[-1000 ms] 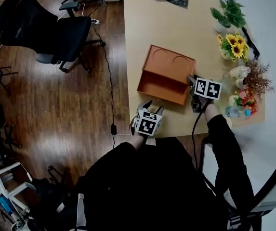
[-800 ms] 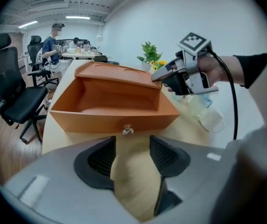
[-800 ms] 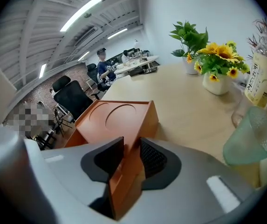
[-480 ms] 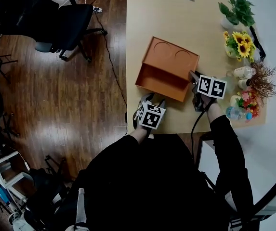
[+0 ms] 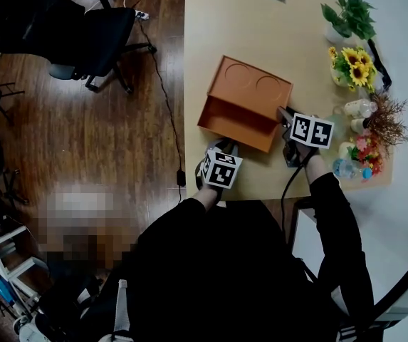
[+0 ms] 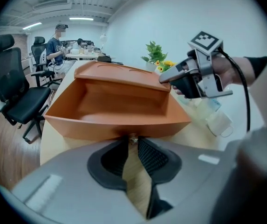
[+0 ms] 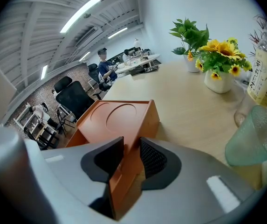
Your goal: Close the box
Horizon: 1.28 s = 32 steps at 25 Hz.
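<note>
An orange box [image 5: 250, 91] lies on the pale wooden table [image 5: 218, 34], its top panel marked with two round recesses. Its open tray [image 6: 119, 101] points toward me. My left gripper [image 5: 222, 147] is at the middle of the tray's front wall. Its jaws are shut, and their tips [image 6: 132, 140] meet at a small pale bit on that wall. I cannot tell if they pinch it. My right gripper [image 5: 283, 115] is at the box's near right corner. It is shut on the orange side wall [image 7: 124, 171], which stands between the pads of my right gripper [image 7: 131, 150].
Along the table's right edge stand a sunflower pot [image 5: 352, 66], a green plant [image 5: 342, 16], bottles [image 5: 355, 107] and dried flowers [image 5: 384, 120]. A frosted cup [image 7: 254, 134] is right of the right gripper. A black office chair [image 5: 82, 38] stands on the wooden floor at left.
My left gripper has moved up to the tray's front wall and its jaws have come together. The right gripper has stayed at the box's right corner.
</note>
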Tool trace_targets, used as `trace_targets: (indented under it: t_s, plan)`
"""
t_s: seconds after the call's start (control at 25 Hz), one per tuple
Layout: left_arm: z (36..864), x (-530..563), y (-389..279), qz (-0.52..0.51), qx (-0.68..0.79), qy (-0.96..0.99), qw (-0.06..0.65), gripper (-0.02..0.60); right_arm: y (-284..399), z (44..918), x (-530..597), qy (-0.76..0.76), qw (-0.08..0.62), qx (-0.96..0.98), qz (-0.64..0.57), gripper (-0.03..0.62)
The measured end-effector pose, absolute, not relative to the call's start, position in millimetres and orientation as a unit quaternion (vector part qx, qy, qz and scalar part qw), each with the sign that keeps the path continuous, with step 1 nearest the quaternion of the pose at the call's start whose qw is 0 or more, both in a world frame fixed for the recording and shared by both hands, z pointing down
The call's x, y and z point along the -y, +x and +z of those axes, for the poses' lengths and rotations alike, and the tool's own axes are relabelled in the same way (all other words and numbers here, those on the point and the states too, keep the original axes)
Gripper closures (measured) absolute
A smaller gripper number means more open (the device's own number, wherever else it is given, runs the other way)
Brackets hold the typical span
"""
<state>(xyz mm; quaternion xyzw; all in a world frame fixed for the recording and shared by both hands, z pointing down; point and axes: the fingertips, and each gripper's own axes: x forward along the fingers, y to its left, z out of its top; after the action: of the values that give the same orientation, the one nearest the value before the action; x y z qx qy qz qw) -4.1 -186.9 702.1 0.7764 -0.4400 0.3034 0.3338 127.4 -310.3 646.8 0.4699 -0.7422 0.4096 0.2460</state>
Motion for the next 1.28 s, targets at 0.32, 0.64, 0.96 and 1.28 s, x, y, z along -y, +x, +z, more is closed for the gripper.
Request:
trace_targets:
  t_s: [0.32, 0.64, 0.96, 1.28]
  plan:
    - [695.5, 200.8, -0.6, 0.306, 0.456, 0.762, 0.344, 0.535, 127.5, 645.8, 309.8, 0.472, 0.238, 0.744, 0.409, 0.484]
    - [696.2, 242.1, 8.0, 0.299, 0.472, 0.758, 0.338, 0.535, 127.6, 645.9, 309.4, 0.462, 0.232, 0.751, 0.411, 0.481]
    - [697.5, 280.9, 14.8, 0.298, 0.488, 0.75, 0.333, 0.535, 126.4, 647.6, 310.0, 0.449, 0.229, 0.756, 0.417, 0.477]
    - [698.3, 286.7, 16.5, 0.296, 0.5, 0.747, 0.323, 0.532, 127.1, 648.4, 310.3, 0.446, 0.222, 0.76, 0.419, 0.474]
